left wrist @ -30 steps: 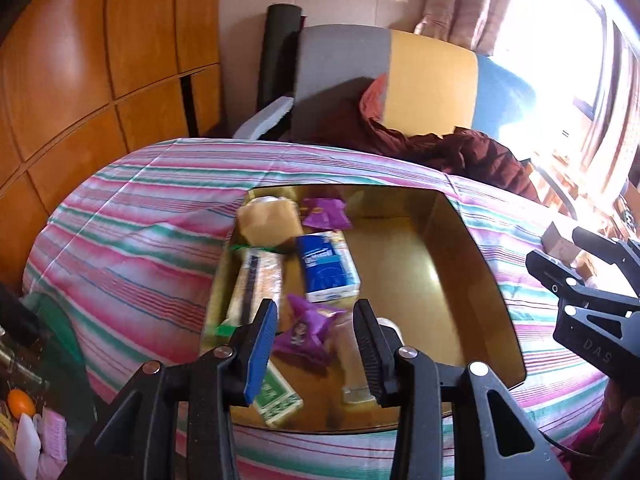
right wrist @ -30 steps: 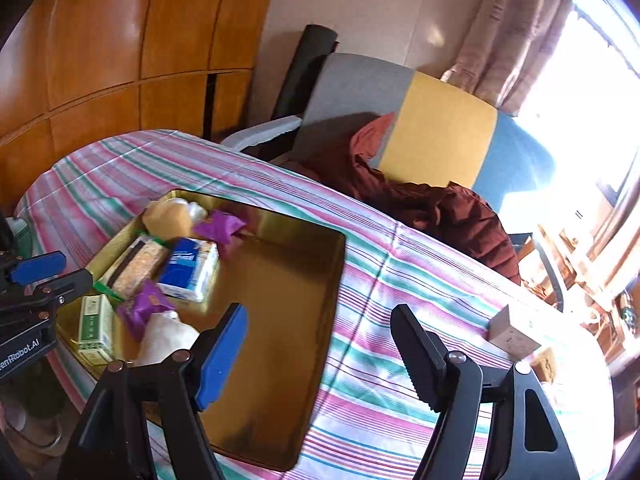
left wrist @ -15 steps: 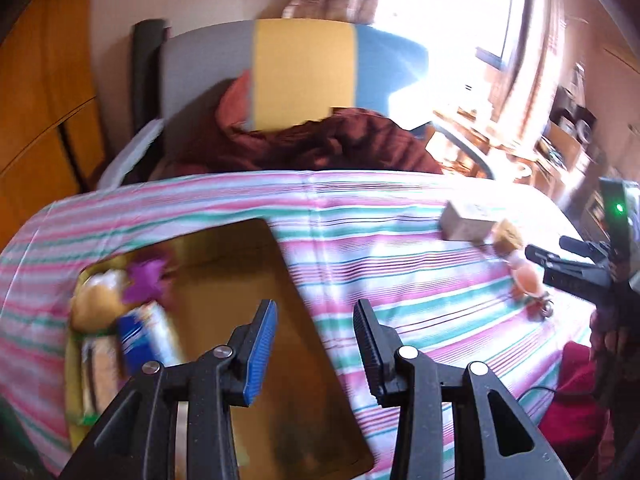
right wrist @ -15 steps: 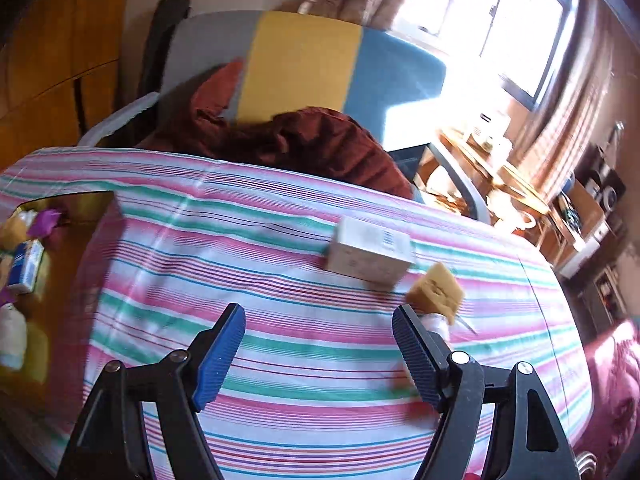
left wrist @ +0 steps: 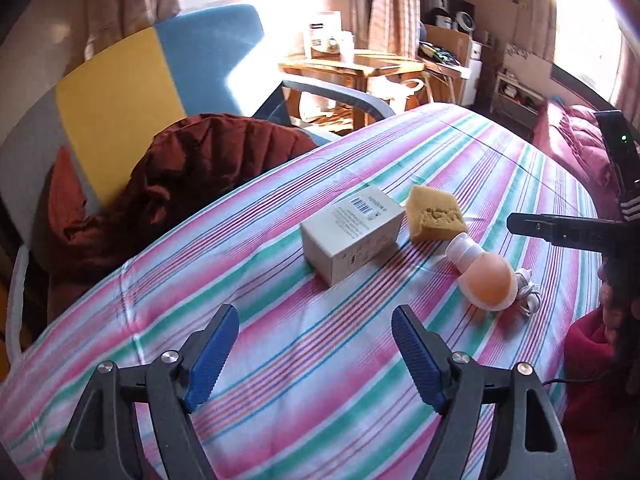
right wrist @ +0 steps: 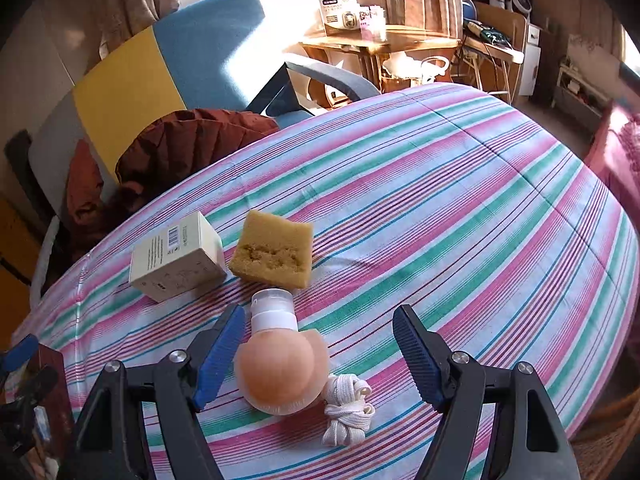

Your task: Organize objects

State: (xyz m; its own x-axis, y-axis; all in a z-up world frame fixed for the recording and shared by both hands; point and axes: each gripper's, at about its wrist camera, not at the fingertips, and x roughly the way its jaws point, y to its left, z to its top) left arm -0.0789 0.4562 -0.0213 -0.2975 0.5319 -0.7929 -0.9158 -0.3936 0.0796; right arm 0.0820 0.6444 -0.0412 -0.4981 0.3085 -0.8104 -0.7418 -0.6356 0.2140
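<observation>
On the striped tablecloth [left wrist: 280, 360] lie a white carton [left wrist: 352, 236], a yellow sponge [left wrist: 434, 216], a peach-shaped bottle with a white cap [left wrist: 486, 280] and a coiled white cord [left wrist: 528, 298]. My left gripper [left wrist: 314, 354] hovers short of the carton, its jaws opening, nothing between them. In the right wrist view the carton [right wrist: 176, 264] and sponge [right wrist: 274, 256] lie beyond my right gripper [right wrist: 318, 354], which stands open over the peach bottle [right wrist: 280, 368]. The bottle lies near its left finger, no pad pressing it. The cord [right wrist: 346, 408] lies beside it.
A grey, yellow and blue armchair [left wrist: 168, 64] with a dark red garment [left wrist: 192, 168] stands behind the table. A wooden side table [right wrist: 384, 44] with boxes is further back. A red bed [left wrist: 568, 140] lies at the right. The cloth's right half [right wrist: 480, 220] is bare.
Both grippers swung right, away from the gold tray of packets to the carton, sponge and bottle. The left jaws went from narrow to wide. The right gripper now hangs over the bottle.
</observation>
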